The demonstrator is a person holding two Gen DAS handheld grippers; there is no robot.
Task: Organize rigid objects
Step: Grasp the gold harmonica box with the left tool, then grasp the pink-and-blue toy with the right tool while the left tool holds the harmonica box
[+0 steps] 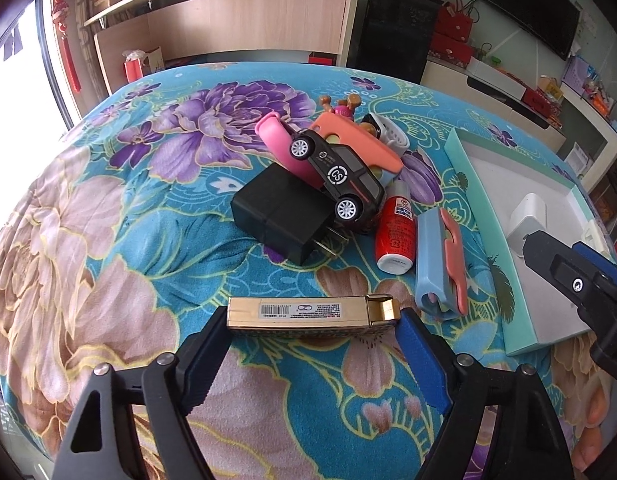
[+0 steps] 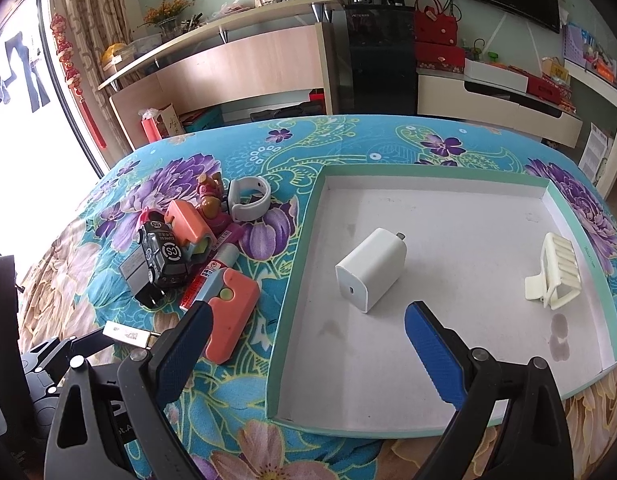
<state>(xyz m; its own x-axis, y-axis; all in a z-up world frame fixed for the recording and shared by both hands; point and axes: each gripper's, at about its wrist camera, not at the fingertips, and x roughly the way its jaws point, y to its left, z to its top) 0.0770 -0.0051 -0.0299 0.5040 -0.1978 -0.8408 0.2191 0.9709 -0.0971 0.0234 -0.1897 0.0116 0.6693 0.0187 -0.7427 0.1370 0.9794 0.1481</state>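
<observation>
A flat gold box (image 1: 308,312) lies on the flowered cloth, and my left gripper (image 1: 313,316) is shut on it, one pad against each end. Just beyond it sits a pile: a black charger (image 1: 280,216), a black toy car (image 1: 336,176), a red glue bottle (image 1: 396,232) and a blue and orange case (image 1: 436,264). My right gripper (image 2: 308,312) hangs open over the near left part of the teal-rimmed tray (image 2: 296,280), nothing between its fingers. In the tray lie a white charger (image 2: 370,276) and a white hair clip (image 2: 554,276).
Further back in the pile are an orange case (image 1: 356,140), a pink tube (image 1: 276,136), a white watch (image 2: 248,198) and a small figurine (image 2: 210,200). The table's edge curves round the back, with a wooden counter (image 2: 248,68) behind it.
</observation>
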